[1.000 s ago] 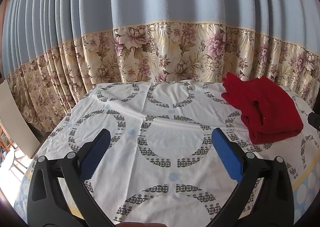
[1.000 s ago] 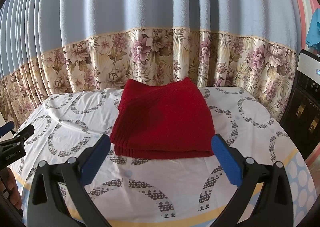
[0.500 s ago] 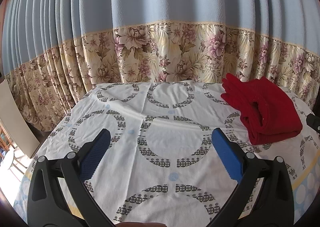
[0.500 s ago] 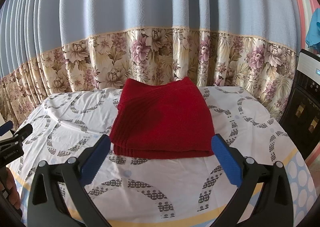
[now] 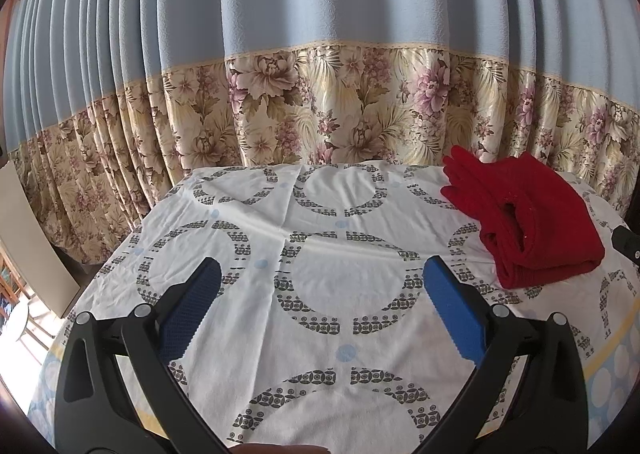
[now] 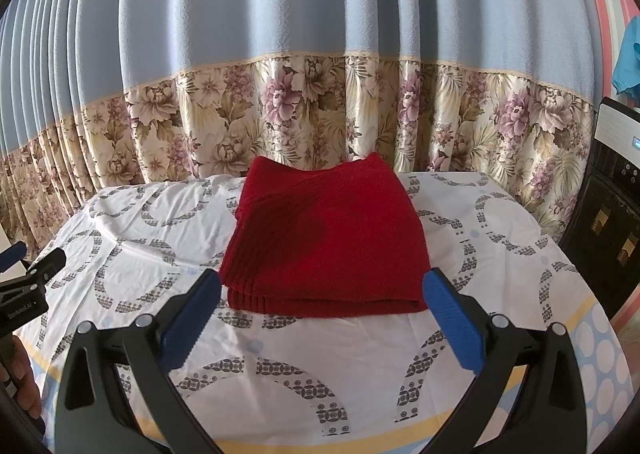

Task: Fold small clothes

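- The left gripper (image 5: 320, 280) hangs above the tablecloth (image 5: 340, 278) with its blue-padded fingers (image 5: 191, 308) spread wide apart and nothing between them.
- The right gripper (image 6: 322, 282) is likewise spread wide, its blue pads (image 6: 452, 318) on either side of the near edge of the folded red garment (image 6: 326, 240) without touching it, as far as the right wrist view shows.
- The red garment lies flat on the tablecloth as a neat, layered rectangle, its stacked fold edges showing along the near-left side.
- In the left wrist view the same garment (image 5: 524, 216) sits well off to the right of the left gripper, near the far right part of the table, with an open fold facing the camera.
- The tablecloth is white with grey ring patterns, a yellow band and pale blue dots (image 6: 608, 370) towards the rim; it is lightly creased.
- Behind the table hangs a pleated curtain (image 6: 320, 14), plain blue above and floral beige (image 5: 352, 110) below, close to the table's far edge.
- At the right edge of the right wrist view stands a black-and-white appliance (image 6: 612, 190) with small controls, beside the table.
- At the left edge of that view the left gripper's black body (image 6: 28, 286) shows, with part of a hand (image 6: 22, 378) beneath it.
- Nothing lies between either gripper and the garment.
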Demonstrator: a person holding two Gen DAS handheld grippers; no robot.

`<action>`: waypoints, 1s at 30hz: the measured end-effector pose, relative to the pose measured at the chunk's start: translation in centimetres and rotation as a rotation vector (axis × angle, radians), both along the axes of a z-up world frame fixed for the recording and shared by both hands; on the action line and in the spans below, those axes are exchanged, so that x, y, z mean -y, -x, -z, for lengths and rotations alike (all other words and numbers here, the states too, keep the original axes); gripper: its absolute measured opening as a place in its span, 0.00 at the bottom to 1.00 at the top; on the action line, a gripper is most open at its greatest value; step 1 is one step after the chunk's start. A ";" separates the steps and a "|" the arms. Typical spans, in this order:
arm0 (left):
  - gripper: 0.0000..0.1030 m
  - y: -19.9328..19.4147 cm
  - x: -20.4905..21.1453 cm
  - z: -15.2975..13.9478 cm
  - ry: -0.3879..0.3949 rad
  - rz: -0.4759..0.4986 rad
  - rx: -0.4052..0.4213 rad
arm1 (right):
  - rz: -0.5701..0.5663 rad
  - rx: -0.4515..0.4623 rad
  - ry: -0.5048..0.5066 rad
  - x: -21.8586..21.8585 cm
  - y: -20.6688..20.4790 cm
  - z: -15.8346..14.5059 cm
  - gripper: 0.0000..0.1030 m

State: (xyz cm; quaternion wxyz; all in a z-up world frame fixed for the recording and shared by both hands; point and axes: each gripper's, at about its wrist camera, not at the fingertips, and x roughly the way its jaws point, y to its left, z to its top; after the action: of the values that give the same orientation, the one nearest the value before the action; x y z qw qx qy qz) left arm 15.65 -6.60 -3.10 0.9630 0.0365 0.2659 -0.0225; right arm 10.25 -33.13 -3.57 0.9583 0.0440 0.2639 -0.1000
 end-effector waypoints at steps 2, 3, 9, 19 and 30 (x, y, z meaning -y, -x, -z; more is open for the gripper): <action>0.97 0.0 0.0 0.0 -0.001 0.000 0.000 | -0.002 -0.001 0.000 0.0 -0.1 0.0 0.98; 0.97 0.0 0.0 0.0 -0.001 0.000 0.000 | -0.001 0.001 0.000 0.0 -0.1 0.0 0.98; 0.97 0.0 0.0 0.0 0.003 0.003 0.000 | -0.001 -0.002 0.001 0.0 0.0 0.0 0.98; 0.97 0.2 -0.1 -0.3 0.008 0.008 0.015 | 0.001 -0.003 0.002 0.0 0.0 0.1 0.98; 0.97 0.3 0.4 -0.1 -0.022 -0.004 0.029 | -0.001 -0.003 0.003 0.0 0.0 0.1 0.98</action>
State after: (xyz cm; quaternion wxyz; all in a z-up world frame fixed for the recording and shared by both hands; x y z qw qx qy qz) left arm 15.36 -6.95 -2.98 0.9663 0.0469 0.2525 -0.0173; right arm 10.26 -33.16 -3.65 0.9580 0.0425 0.2653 -0.1001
